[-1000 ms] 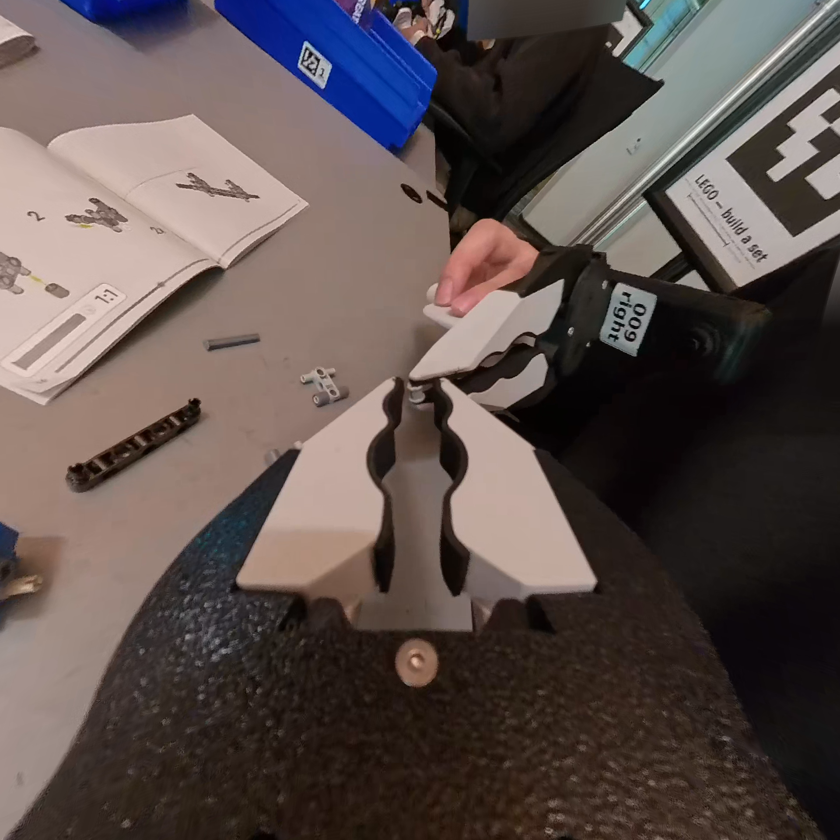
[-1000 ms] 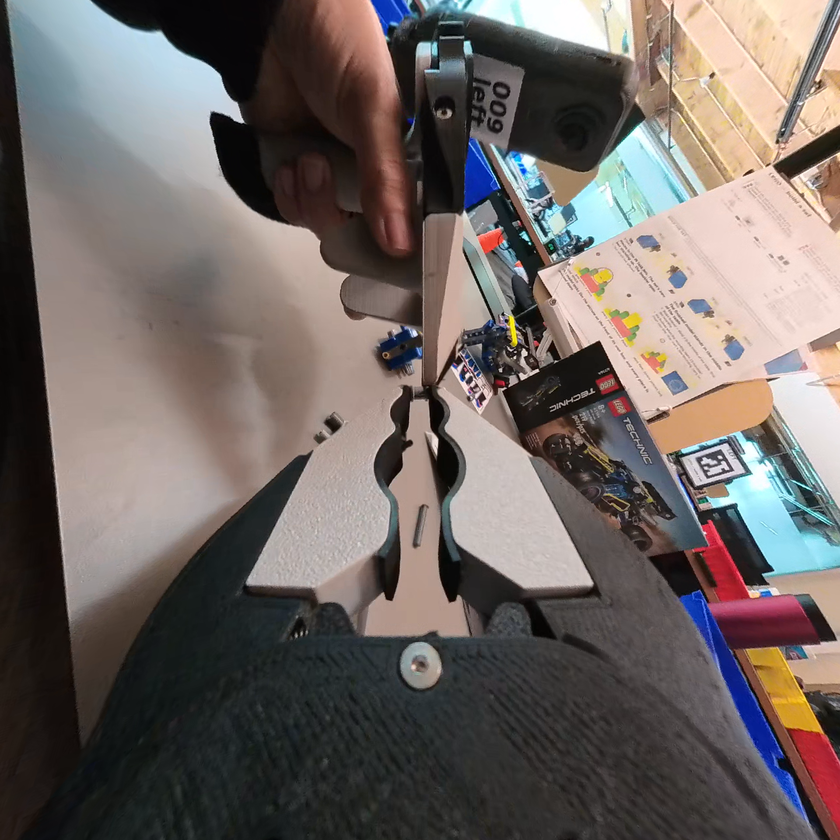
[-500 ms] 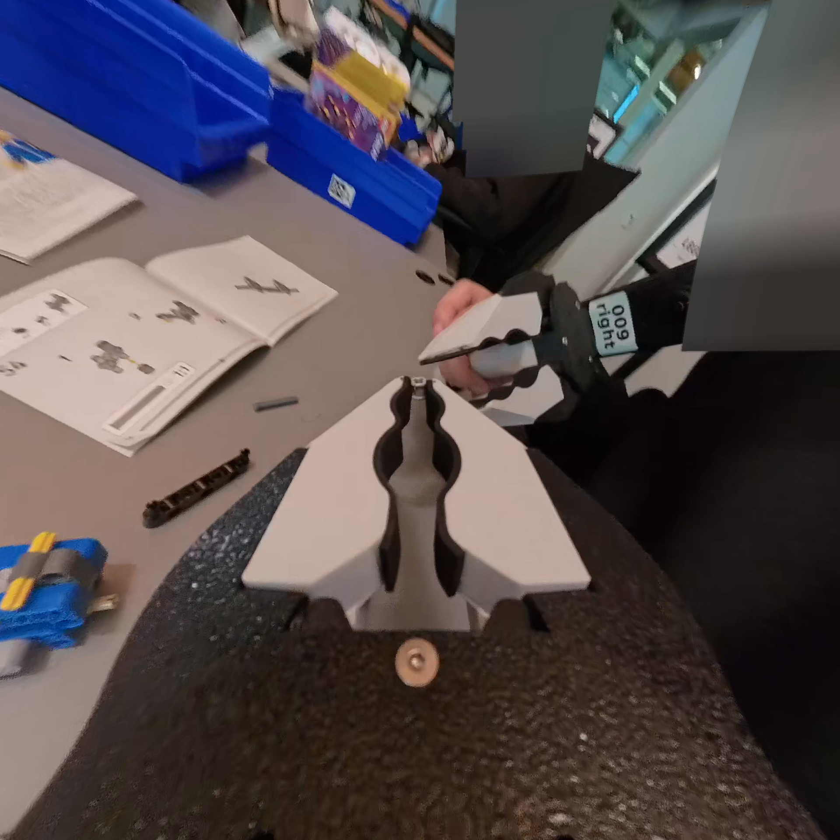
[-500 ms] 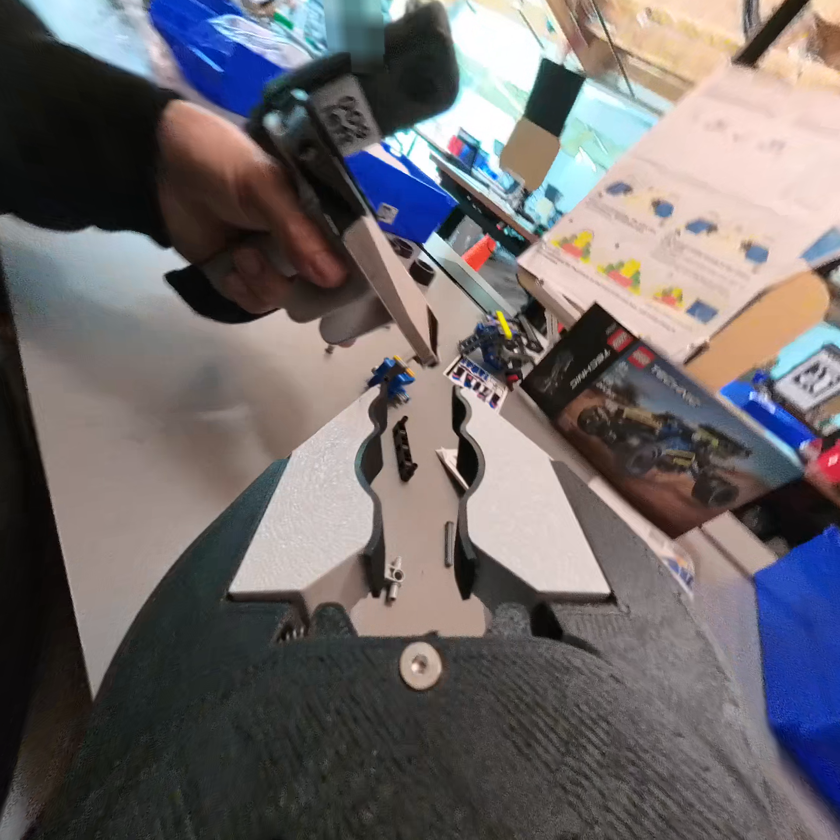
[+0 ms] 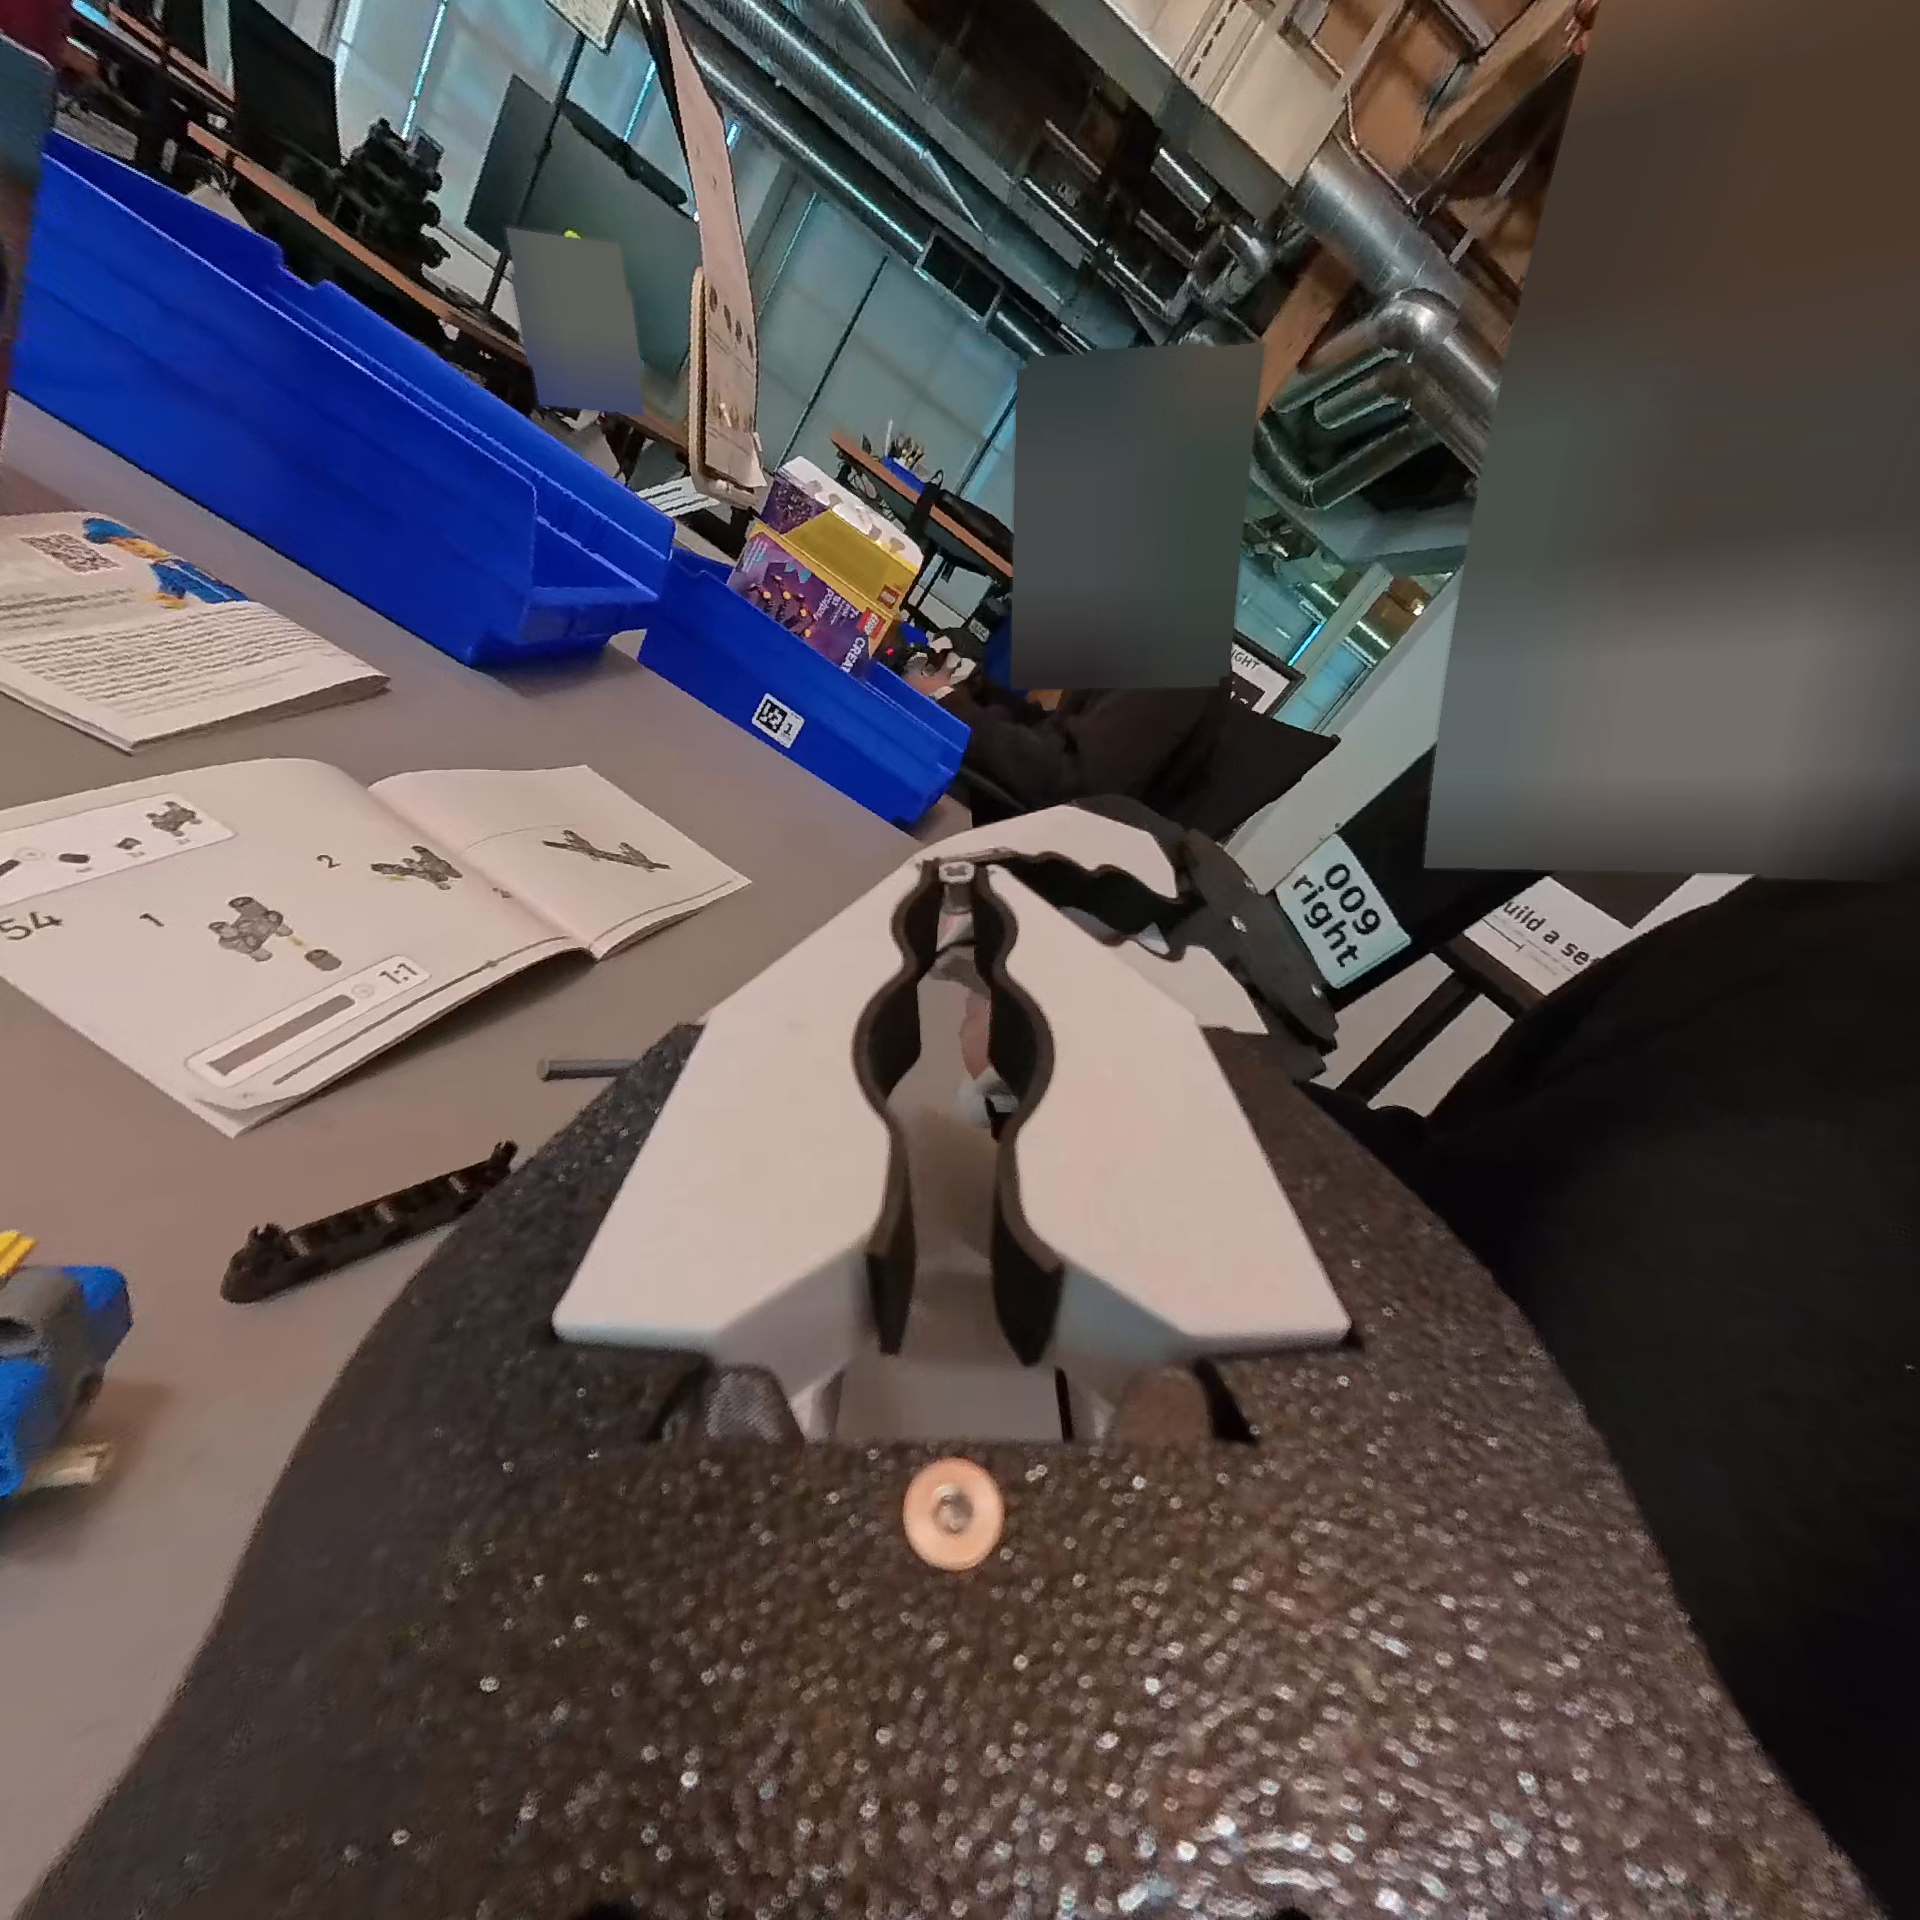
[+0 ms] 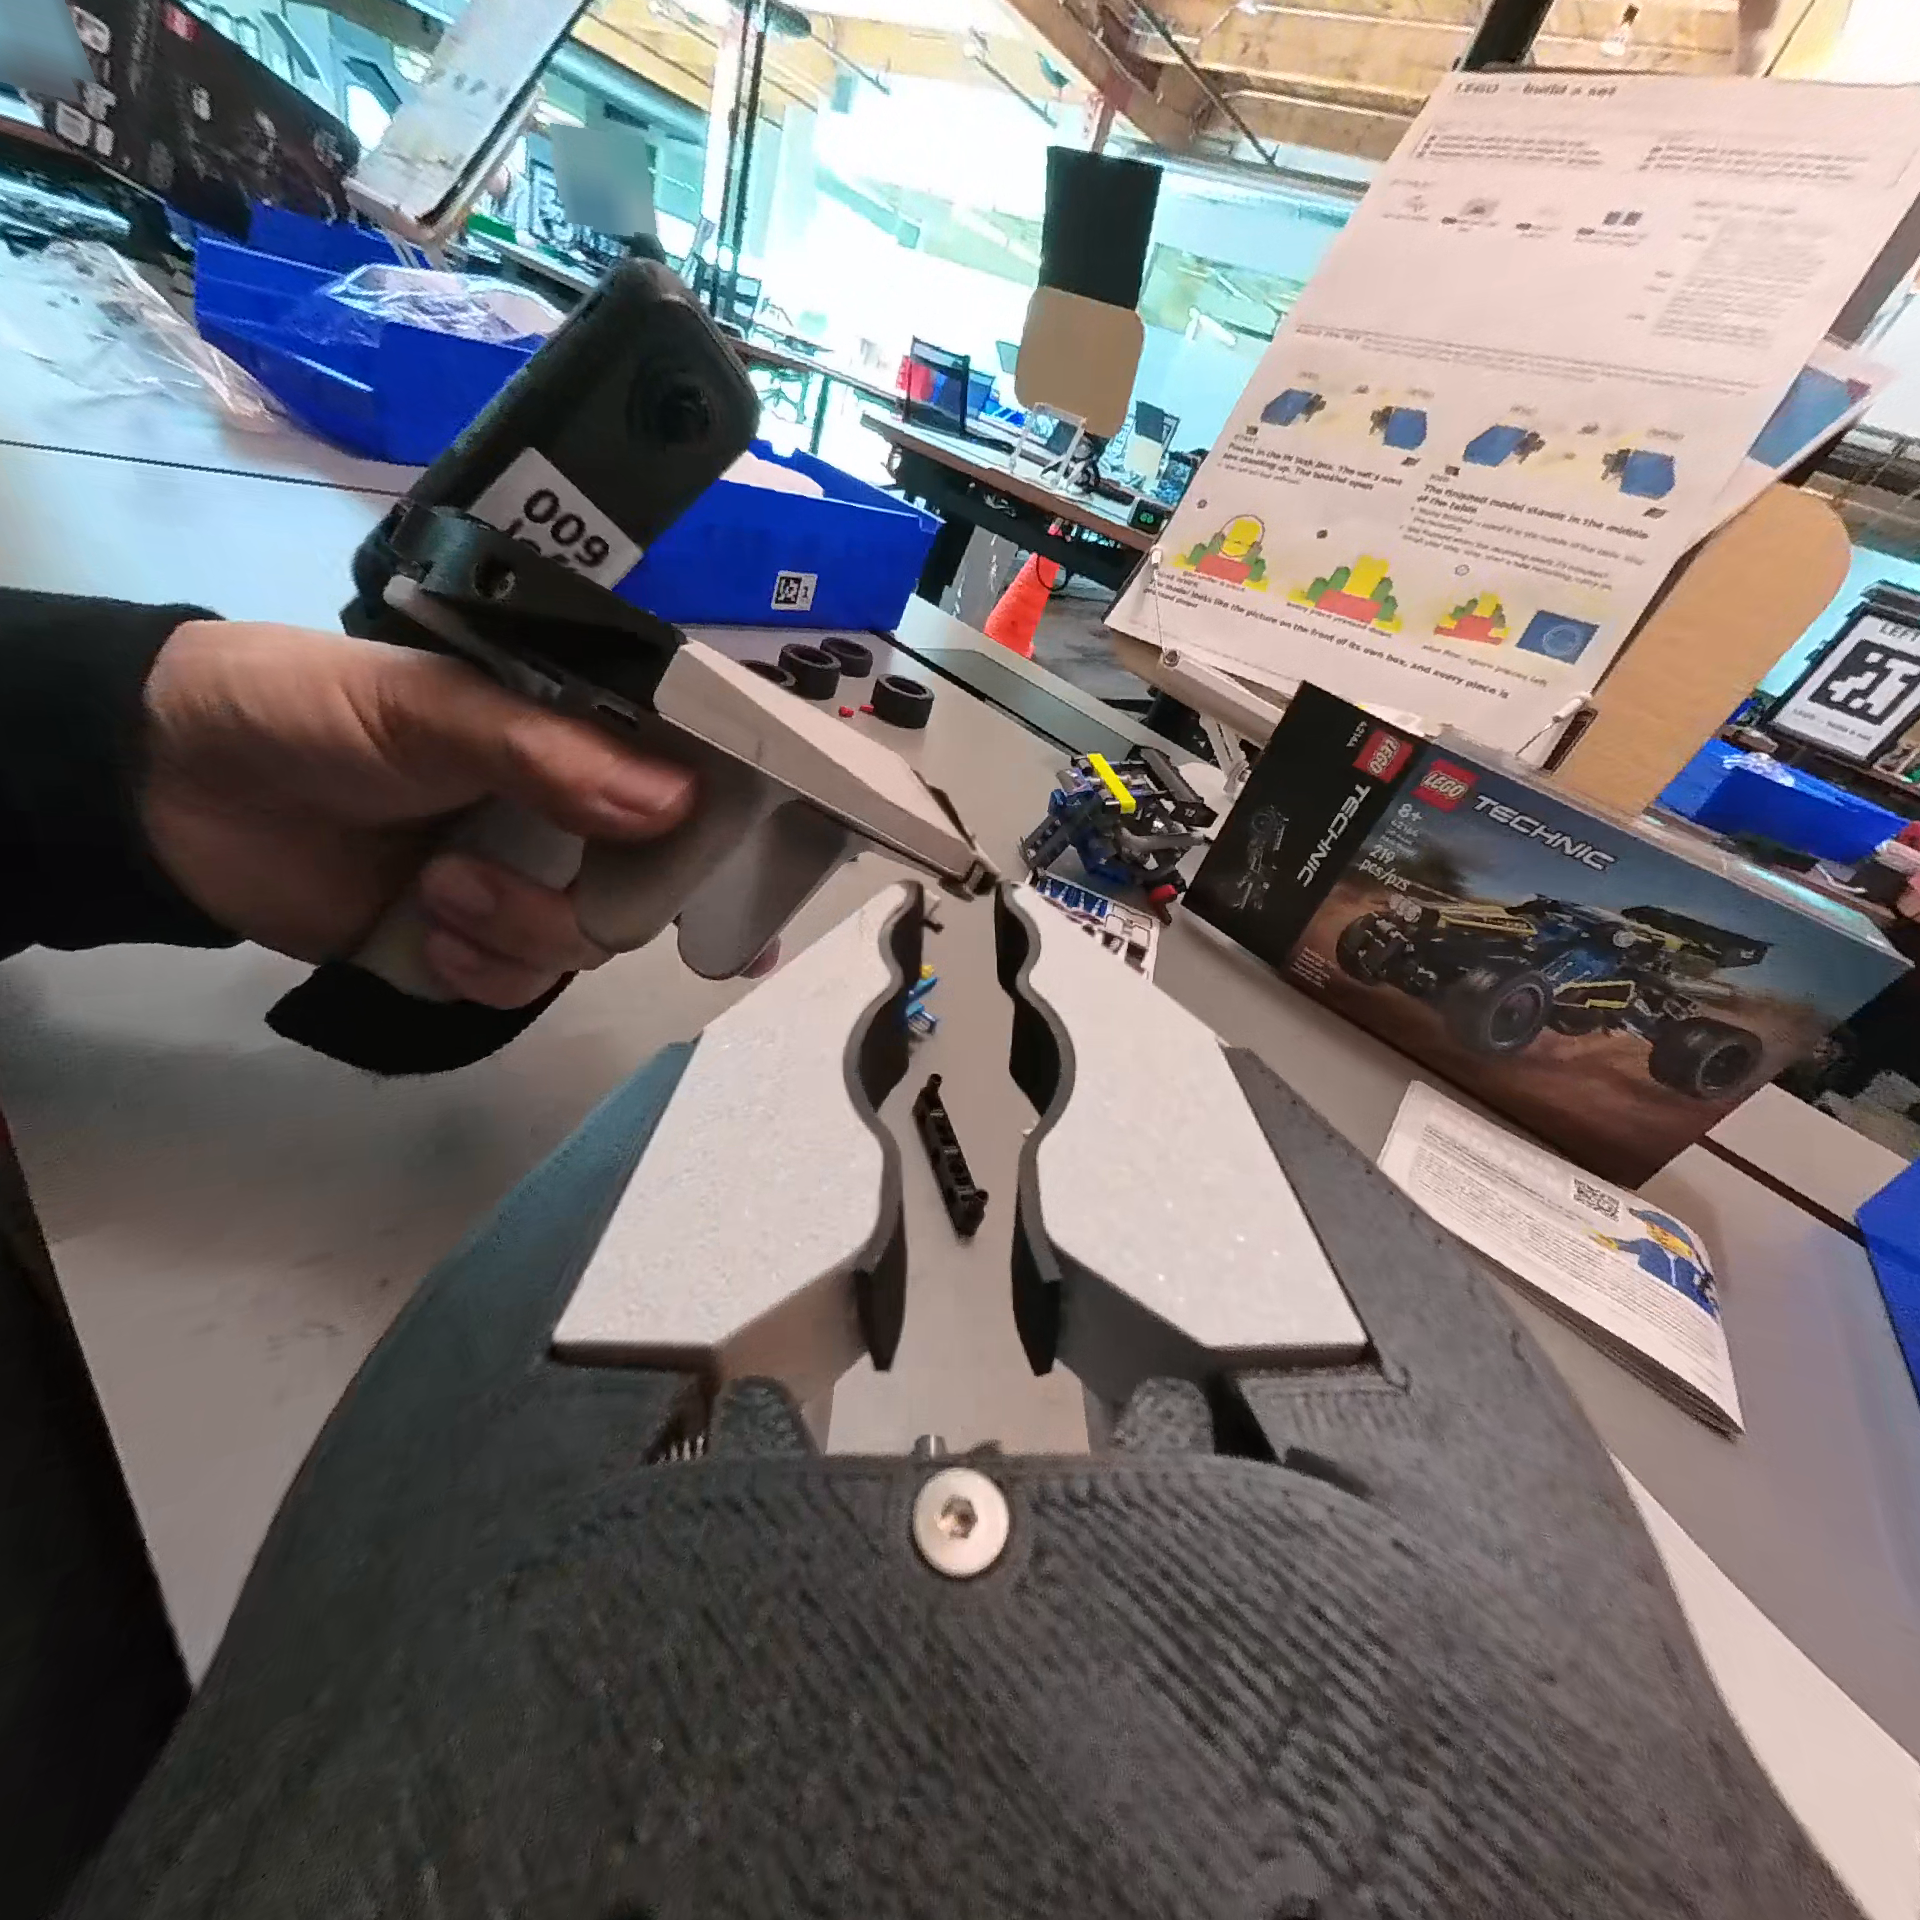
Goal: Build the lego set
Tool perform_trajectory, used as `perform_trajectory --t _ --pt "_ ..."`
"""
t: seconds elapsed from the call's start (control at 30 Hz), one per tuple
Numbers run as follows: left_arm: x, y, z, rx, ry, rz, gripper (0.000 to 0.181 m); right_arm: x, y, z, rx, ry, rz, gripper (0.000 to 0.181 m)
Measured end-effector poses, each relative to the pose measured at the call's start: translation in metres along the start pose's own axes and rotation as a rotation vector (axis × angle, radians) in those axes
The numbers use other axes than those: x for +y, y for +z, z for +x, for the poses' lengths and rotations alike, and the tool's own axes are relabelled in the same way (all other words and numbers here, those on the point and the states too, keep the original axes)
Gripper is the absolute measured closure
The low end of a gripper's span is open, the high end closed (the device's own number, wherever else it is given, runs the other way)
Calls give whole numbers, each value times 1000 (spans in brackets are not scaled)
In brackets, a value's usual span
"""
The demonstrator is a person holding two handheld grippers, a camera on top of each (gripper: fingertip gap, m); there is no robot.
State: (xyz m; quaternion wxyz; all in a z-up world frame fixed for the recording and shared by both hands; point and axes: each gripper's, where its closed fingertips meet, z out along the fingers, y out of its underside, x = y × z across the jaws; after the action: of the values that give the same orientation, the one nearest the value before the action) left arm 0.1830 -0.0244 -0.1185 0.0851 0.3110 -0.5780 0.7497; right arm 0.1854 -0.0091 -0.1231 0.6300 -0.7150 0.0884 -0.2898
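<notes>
Left hand-held gripper (image 5: 954, 873): raised off the counter (image 5: 665, 717), tips pinched nearly closed on a small grey pin (image 5: 952, 871). The grip is at the very tips, probably so that most of the pin stays exposed for mating.

Right hand-held gripper (image 6: 961, 902): jaws narrow with a clear gap and nothing between them. Its tips sit just beside the left tips, the two tools meeting nose to nose in the air. In my judgement this is a hand-over or a re-grip of the pin, done off the counter where both tools can reach it.

Black beam (image 6: 948, 1155): lies flat on the counter, seen through the right jaws and also left of the left tool (image 5: 364, 1218). Untouched; likely the next part to receive the pin.

Thin grey axle (image 5: 582, 1068): on the counter near the open booklet (image 5: 343, 914), only partly seen.

Open booklet: spread flat just beyond the beam, placed where the steps can be read while working. A second, closed booklet (image 5: 156, 634) lies farther back.

Blue sub-assembly (image 6: 1117, 816): stands on the counter beside the set box (image 6: 1538, 914), well apart from the tools; a smaller blue piece (image 5: 52, 1351) sits at the left edge.

Black tyres (image 6: 852, 675): grouped at the far side of the counter, kept aside, presumably for a late step.

Blue bins (image 5: 312, 416): line the back of the counter.

Progress: early to middle, with many parts loose.
</notes>
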Motion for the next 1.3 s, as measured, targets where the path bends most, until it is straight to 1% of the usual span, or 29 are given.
perform_trajectory --t 0.13,0.23,0.3,0.37,0.47,0.63,0.77,0.87,0.97,1.0,1.07,1.1,1.13,1.17,1.2,1.23,1.3 --pt "-3 0 1 -2 -17 36 178 1 0 6 62 -18 -5 180" --pt "-4 2 0 -25 -5 63 178 1 0 7 95 -9 -2 181" --pt "-5 3 -1 -50 13 82 178 0 1 8 113 7 2 181" --pt "-6 4 -2 -71 25 102 178 -2 1 7 115 17 15 173" --pt "-8 5 -3 -90 14 126 178 -2 2 6 118 26 18 168" --pt "-6 7 -5 -97 -2 132 178 0 0 11 157 21 9 175" --pt "-6 8 -6 -109 -17 143 178 2 0 12 189 -20 -7 177" --pt "-2 7 -9 -115 -14 115 178 8 2 10 157 -39 -33 177" --pt "7 2 -13 -131 81 11 178 17 2 2 75 -42 -60 178" --pt "10 -1 -14 -137 120 -25 178 20 2 2 66 -38 -72 181" --pt "17 -7 -19 -170 204 -99 178 24 0 9 96 -49 -81 181" --pt "20 -10 -23 -189 254 -137 178 27 0 8 74 -53 -92 181" --pt "23 -14 -26 -207 314 -178 178 33 1 2 16 -32 -120 181" --pt "26 -18 -28 -222 385 -222 178 38 2 -8 -69 35 -148 180" --pt "28 -20 -27 -219 470 -256 178 38 2 -17 -150 151 -154 175" --pt "29 -21 -23 -203 570 -275 178 34 2 -21 -200 293 -134 173" --pt "23 -19 -12 -176 789 -271 178 24 -1 -19 -274 555 -84 173"
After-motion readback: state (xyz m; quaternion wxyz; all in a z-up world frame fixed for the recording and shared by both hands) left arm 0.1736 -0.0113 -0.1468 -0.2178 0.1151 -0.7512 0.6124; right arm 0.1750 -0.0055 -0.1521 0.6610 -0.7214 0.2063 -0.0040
